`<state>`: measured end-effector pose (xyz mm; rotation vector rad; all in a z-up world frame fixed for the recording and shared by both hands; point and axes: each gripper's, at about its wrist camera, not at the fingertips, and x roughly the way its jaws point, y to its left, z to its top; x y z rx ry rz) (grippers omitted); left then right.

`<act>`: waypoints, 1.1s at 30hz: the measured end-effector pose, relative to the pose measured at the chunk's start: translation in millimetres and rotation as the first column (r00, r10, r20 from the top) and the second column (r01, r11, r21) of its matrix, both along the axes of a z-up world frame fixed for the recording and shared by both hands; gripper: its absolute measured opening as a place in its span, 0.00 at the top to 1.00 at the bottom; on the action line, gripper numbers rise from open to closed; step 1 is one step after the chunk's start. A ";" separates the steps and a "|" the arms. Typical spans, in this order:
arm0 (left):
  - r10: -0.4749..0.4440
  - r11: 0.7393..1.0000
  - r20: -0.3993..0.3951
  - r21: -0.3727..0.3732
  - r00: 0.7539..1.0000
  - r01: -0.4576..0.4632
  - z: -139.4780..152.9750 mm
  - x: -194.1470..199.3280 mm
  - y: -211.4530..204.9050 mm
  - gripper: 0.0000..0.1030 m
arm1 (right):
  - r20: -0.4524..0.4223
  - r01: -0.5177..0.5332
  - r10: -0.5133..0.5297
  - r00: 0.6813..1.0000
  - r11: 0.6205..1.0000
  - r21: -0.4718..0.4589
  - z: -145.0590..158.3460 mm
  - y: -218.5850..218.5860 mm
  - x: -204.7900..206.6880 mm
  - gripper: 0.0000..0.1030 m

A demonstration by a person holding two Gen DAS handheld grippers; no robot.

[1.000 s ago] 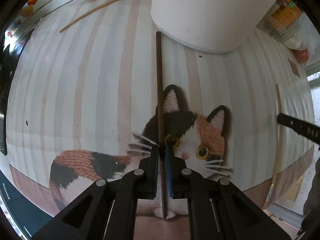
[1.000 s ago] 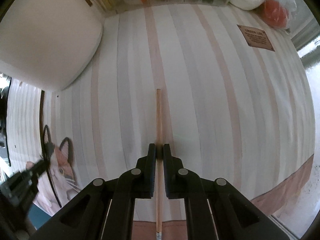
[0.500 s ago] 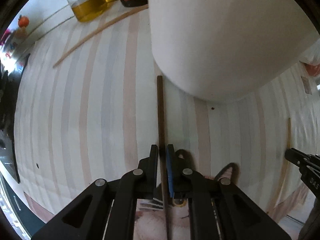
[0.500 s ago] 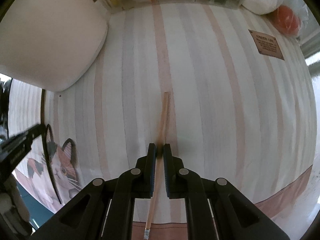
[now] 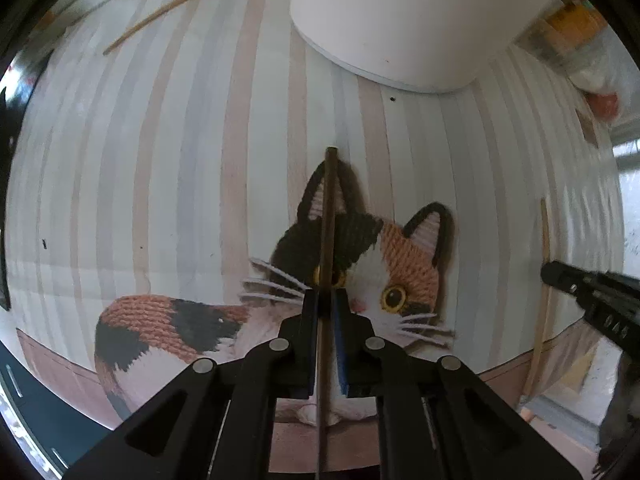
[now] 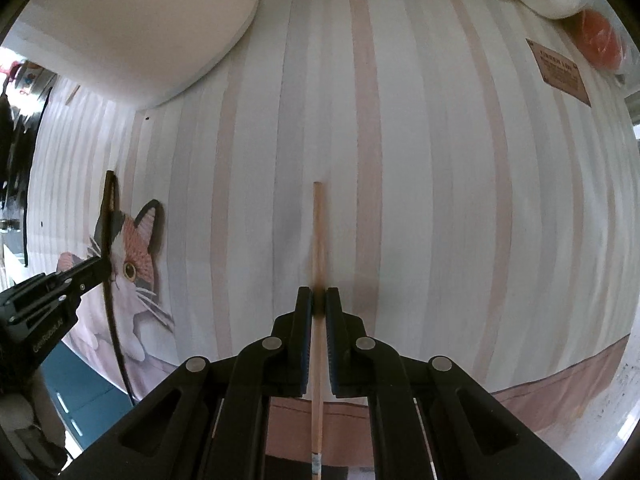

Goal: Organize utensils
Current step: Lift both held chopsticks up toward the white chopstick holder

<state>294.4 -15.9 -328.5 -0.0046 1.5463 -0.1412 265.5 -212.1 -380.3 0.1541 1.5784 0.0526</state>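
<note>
Leaving bare striped worktop (image 6: 440,160) ahead toward its cluttered far edge, left hand-held gripper (image 5: 328,300) pinching a dark chopstick (image 5: 329,208) over the cat print (image 5: 384,264), right hand-held gripper (image 6: 319,300) pinching a pale chopstick (image 6: 318,232), white container (image 5: 400,20) near both.

the left tongs (image 5: 328,300), jaws opening a touch, grip a dark chopstick (image 5: 329,216) above the cat picture (image 5: 384,264) on the striped counter (image 5: 160,160). a white container (image 5: 412,20) stands beyond; a pale chopstick (image 5: 545,240) lies at right.
</note>
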 end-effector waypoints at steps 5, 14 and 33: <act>-0.035 0.999 0.003 0.006 0.999 0.035 4.2 25.9 10.4 0.90 | -0.013 -0.021 0.021 1.000 0.999 -0.043 0.8 7.9 17.3 0.93; -0.046 0.996 0.074 0.079 0.996 0.040 11.4 17.0 -26.6 0.96 | 0.063 -0.036 0.040 0.997 0.997 -0.067 12.0 24.7 1.4 0.94; -0.014 1.000 0.338 -0.016 0.941 0.020 130.1 -35.7 10.9 0.97 | 0.340 0.008 -0.051 0.939 0.992 0.127 106.8 9.7 -42.3 0.94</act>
